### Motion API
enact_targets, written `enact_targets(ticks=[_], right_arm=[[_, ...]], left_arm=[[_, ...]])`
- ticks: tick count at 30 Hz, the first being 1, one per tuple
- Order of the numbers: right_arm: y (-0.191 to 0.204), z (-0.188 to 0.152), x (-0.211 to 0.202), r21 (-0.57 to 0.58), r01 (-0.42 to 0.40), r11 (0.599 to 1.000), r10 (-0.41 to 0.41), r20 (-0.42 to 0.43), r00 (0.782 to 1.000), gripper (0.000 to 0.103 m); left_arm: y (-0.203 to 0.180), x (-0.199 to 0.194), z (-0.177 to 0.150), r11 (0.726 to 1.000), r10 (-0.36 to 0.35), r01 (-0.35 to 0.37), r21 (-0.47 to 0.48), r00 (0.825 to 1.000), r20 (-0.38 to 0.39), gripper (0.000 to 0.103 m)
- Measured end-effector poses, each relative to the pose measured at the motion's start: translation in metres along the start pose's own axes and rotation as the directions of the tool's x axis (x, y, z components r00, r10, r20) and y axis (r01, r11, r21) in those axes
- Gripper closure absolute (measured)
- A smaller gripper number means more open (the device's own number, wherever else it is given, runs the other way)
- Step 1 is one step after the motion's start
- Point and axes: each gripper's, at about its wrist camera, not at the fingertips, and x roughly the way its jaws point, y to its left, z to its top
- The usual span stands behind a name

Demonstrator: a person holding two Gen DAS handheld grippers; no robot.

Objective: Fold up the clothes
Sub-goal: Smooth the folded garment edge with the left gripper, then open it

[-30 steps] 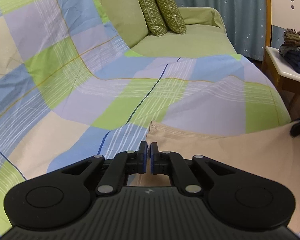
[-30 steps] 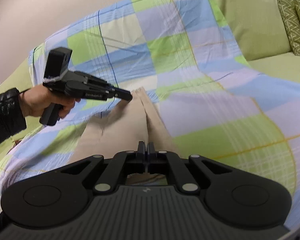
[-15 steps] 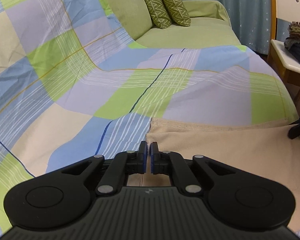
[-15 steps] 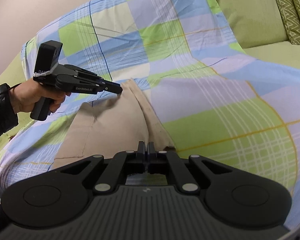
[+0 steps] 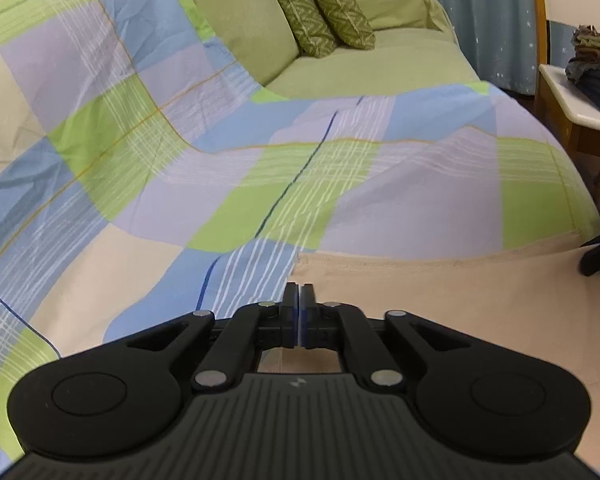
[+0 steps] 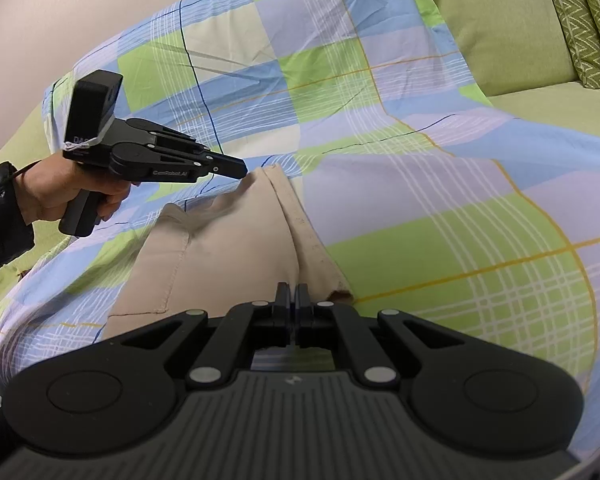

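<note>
Beige cloth [image 6: 228, 248]: it lies on the checked sheet [image 6: 440, 184] that covers the sofa. It is pulled out flat between my two grippers. A stitched seam runs down its left part in the right wrist view.

Left gripper [image 5: 299, 294]: its fingers are pressed together on the far left corner of the beige cloth [image 5: 440, 300]. In the right wrist view I see my left gripper [image 6: 242, 170] from the side, with its tip pinching the far corner of the cloth.

Left hand [image 6: 56, 192]: it wraps around the black handle. A dark sleeve [image 6: 0, 216] covers the wrist.

Right gripper [image 6: 293, 294]: its fingers are squeezed together on the near edge of the cloth. In the left wrist view only a dark bit of it shows at the right edge.

Sofa [image 5: 380, 64]: it is green, and part of it is bare on the far side of the checked sheet [image 5: 220, 160].

Pillows [image 5: 320, 12]: two green patterned ones lean on the sofa back, far away.

Folded clothes [image 5: 596, 64]: a pile sits on a white chair seat [image 5: 560, 96] at the far right.

Curtain [image 5: 480, 20]: it hangs blue behind the sofa.
</note>
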Motion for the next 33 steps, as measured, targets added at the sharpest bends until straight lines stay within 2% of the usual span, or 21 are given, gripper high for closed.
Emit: enact_targets(ticks=[7, 8, 9, 10, 11, 13, 14, 15, 16, 22, 25, 27, 28, 31, 33], right_arm=[[-0.001, -0.001, -0.001, 0.001, -0.004, 1.0, 0.004, -0.005, 1.0, 0.102], [-0.001, -0.001, -0.001, 0.001, -0.005, 1.0, 0.005, -0.006, 1.0, 0.102], [-0.001, -0.001, -0.001, 0.002, -0.005, 1.0, 0.005, -0.006, 1.0, 0.102], [-0.001, -0.001, -0.001, 0.002, -0.006, 1.0, 0.006, -0.007, 1.0, 0.102], [-0.001, -0.001, 0.0, 0.002, -0.006, 1.0, 0.006, -0.007, 1.0, 0.102], [-0.001, -0.002, 0.0, 0.002, -0.006, 1.0, 0.006, -0.008, 1.0, 0.102], [-0.001, -0.002, -0.001, 0.003, -0.006, 1.0, 0.006, -0.008, 1.0, 0.102], [-0.001, -0.001, -0.001, 0.003, -0.005, 1.0, 0.005, -0.008, 1.0, 0.102], [-0.001, -0.002, -0.001, 0.001, -0.005, 1.0, 0.005, -0.009, 1.0, 0.102], [0.001, -0.001, -0.001, -0.001, -0.002, 1.0, 0.002, -0.011, 1.0, 0.102], [0.002, -0.001, -0.001, -0.001, -0.001, 1.0, 0.001, -0.011, 1.0, 0.102], [0.002, -0.001, -0.001, -0.001, -0.001, 1.0, 0.001, -0.011, 1.0, 0.102], [0.002, -0.001, 0.0, 0.0, 0.0, 1.0, 0.0, -0.012, 1.0, 0.102], [0.001, -0.002, 0.0, -0.002, -0.002, 1.0, 0.002, -0.016, 1.0, 0.102], [0.0, -0.002, 0.001, -0.001, -0.003, 1.0, 0.003, -0.017, 1.0, 0.102]], left_arm=[[0.004, 0.011, -0.005, 1.0, -0.01, 0.01, -0.021, 1.0, -0.011, 0.095], [0.004, 0.011, -0.005, 1.0, -0.012, 0.012, -0.026, 1.0, -0.008, 0.082], [0.004, 0.01, -0.005, 0.999, -0.015, 0.015, -0.031, 1.0, -0.005, 0.059], [0.005, 0.01, -0.005, 0.999, -0.01, 0.01, -0.036, 1.0, -0.001, 0.053], [0.005, 0.01, -0.006, 0.999, -0.005, 0.005, -0.04, 1.0, 0.003, 0.05], [0.006, 0.011, -0.005, 0.999, -0.018, 0.018, -0.042, 1.0, 0.003, 0.054], [0.005, 0.011, -0.005, 0.999, -0.032, 0.032, -0.039, 0.999, 0.001, 0.07], [0.004, 0.012, -0.004, 0.998, -0.046, 0.046, -0.035, 0.999, -0.002, 0.101], [0.002, 0.012, -0.004, 0.999, -0.044, 0.044, -0.025, 0.999, -0.006, 0.103], [0.0, 0.016, -0.003, 0.999, -0.035, 0.035, -0.013, 0.999, -0.008, 0.103], [0.001, 0.018, -0.003, 0.999, -0.033, 0.032, -0.014, 0.999, -0.008, 0.09], [0.001, 0.019, -0.003, 0.999, -0.031, 0.03, -0.014, 1.0, -0.008, 0.071], [0.001, 0.02, -0.003, 0.999, -0.03, 0.03, -0.014, 1.0, -0.007, 0.069], [0.003, 0.024, -0.002, 0.998, -0.055, 0.055, -0.022, 0.998, -0.013, 0.072], [0.001, 0.024, -0.001, 0.997, -0.072, 0.072, -0.019, 0.997, -0.016, 0.089]])
